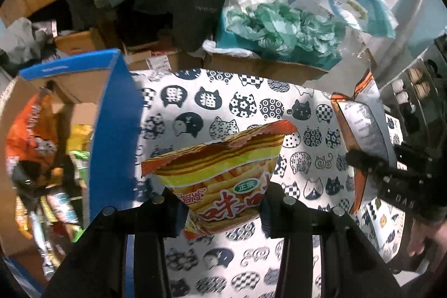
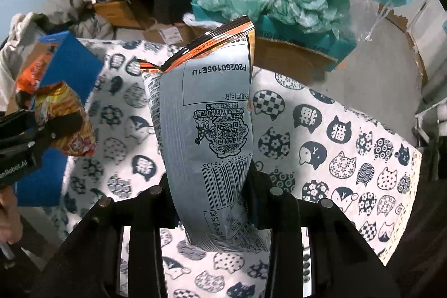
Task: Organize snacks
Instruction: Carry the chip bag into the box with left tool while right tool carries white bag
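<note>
Black fingers of the left gripper [image 1: 223, 211] pinch the lower part of a fries-snack bag [image 1: 220, 175], a yellow and red packet printed with fries, and hold it clear above the cat-print tablecloth [image 1: 251, 99]. Its crimped top edge points away from the camera. In the right wrist view, the right gripper [image 2: 216, 203] is likewise clamped on a silver-backed snack bag [image 2: 206, 124], gripping near the barcode end with the orange-trimmed seal uppermost; the packet stands fairly upright and hangs over the cloth without touching it.

Just to the left of the fries-snack bag stands the blue cardboard box [image 1: 111, 130], its flap raised. Inside it lie several packets already, an orange snack bag [image 1: 30, 130] among them, with yellow and green wrappers lower down.

By my judgement, the step in hand is carrying: both packets are lifted and neither has reached the box. The left one is nearer the opening, so it likely goes in first. That move calls for swinging it leftward over the blue wall, high enough to clear the rim and raised flap, then lowering it among the packets before the jaws release. The right packet must cross the table and wait its turn, keeping apart from the other gripper.
</note>
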Demonstrator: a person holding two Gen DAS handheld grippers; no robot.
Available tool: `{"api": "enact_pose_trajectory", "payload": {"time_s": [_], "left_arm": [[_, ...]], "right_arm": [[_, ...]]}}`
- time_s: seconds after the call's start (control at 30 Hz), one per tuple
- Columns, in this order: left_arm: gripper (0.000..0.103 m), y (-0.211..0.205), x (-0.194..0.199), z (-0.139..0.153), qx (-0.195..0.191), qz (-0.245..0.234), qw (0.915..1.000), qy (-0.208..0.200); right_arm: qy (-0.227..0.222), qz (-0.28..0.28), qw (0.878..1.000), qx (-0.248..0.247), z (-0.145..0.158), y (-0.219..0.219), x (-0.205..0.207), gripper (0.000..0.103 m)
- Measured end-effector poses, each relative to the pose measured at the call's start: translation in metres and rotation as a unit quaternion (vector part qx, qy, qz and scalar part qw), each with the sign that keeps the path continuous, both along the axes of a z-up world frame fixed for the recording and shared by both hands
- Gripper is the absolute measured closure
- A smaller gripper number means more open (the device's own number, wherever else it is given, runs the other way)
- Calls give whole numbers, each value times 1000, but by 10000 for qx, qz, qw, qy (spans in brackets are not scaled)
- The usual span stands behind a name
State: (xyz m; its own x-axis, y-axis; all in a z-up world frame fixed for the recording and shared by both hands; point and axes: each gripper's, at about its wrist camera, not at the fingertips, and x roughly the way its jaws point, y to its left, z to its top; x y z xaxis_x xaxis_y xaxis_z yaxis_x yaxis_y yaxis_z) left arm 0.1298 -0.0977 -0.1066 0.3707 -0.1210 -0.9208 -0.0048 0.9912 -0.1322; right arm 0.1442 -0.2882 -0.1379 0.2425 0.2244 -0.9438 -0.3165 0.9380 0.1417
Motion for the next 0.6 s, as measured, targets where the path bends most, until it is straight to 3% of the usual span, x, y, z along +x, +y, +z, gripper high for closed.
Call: {"api": "enact_pose_trajectory", "payload": {"time_s": [0.33,0.6], "left_arm": [[61,25,-44,47,229,-309,9983,-430],[61,61,-70,61,340,-272,9975,-564]], "right_arm": [[-278,55,9991,319,44,22,-23,69],[-410,225,9971,606,71,52,-41,69]]}}
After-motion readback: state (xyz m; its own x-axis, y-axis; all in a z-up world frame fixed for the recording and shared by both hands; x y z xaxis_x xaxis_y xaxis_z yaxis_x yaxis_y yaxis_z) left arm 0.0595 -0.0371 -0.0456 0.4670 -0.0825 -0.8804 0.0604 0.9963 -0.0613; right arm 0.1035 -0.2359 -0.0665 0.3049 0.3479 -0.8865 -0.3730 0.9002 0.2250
